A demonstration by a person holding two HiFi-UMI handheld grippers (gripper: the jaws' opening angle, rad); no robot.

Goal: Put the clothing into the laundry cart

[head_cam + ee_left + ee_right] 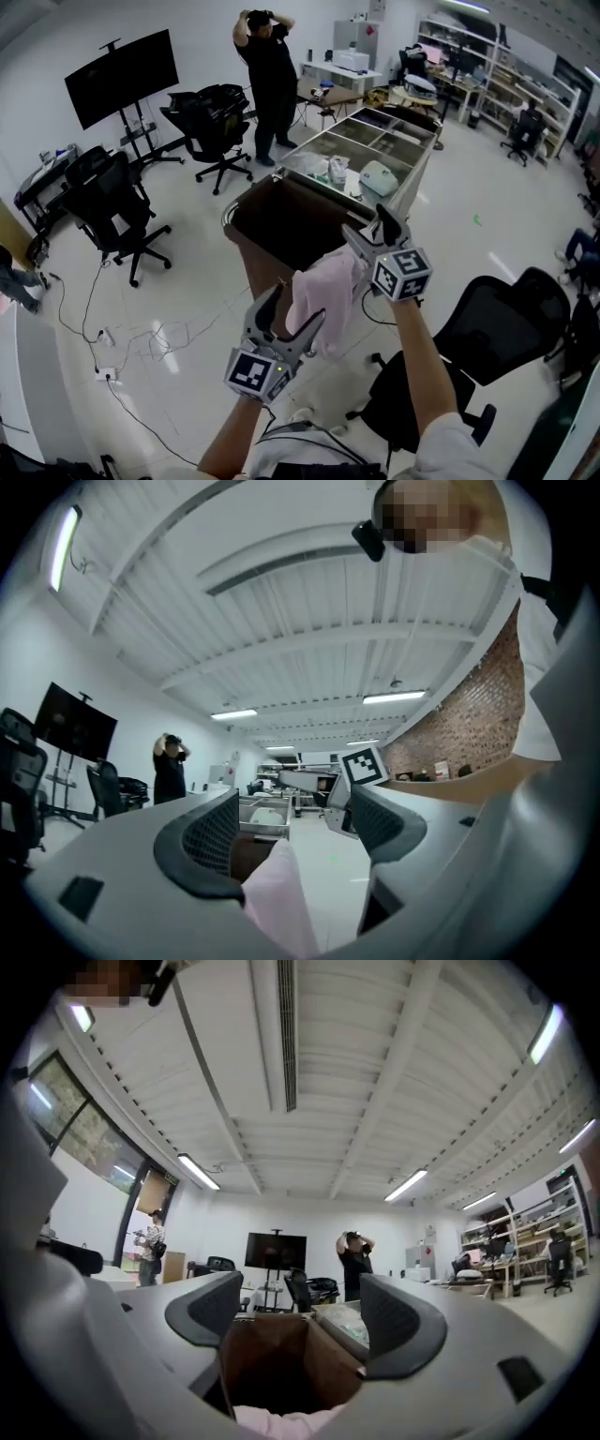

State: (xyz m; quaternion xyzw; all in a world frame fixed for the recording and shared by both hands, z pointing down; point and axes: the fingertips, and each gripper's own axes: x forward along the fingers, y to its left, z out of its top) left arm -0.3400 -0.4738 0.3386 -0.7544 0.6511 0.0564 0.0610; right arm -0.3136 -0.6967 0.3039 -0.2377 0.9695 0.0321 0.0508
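A pink garment (328, 281) hangs between my two grippers, just in front of the brown laundry cart (255, 267). In the head view it drapes over the right finger of my left gripper (296, 307). That gripper's jaws stand wide apart, and the cloth (277, 902) lies low between them without being pinched. My right gripper (370, 230) is above and right of the garment, over the cart's near corner. Its jaws are open and hold nothing. The right gripper view shows only a pink edge (281, 1421) below the jaws, with the cart's dark inside (272, 1354) straight ahead.
A metal table with compartments (375, 155) adjoins the cart's far side. Black office chairs stand left (117, 211) and right (487, 337). A person (267, 75) stands at the back near a screen on a stand (122, 75). Cables (141, 337) trail across the floor.
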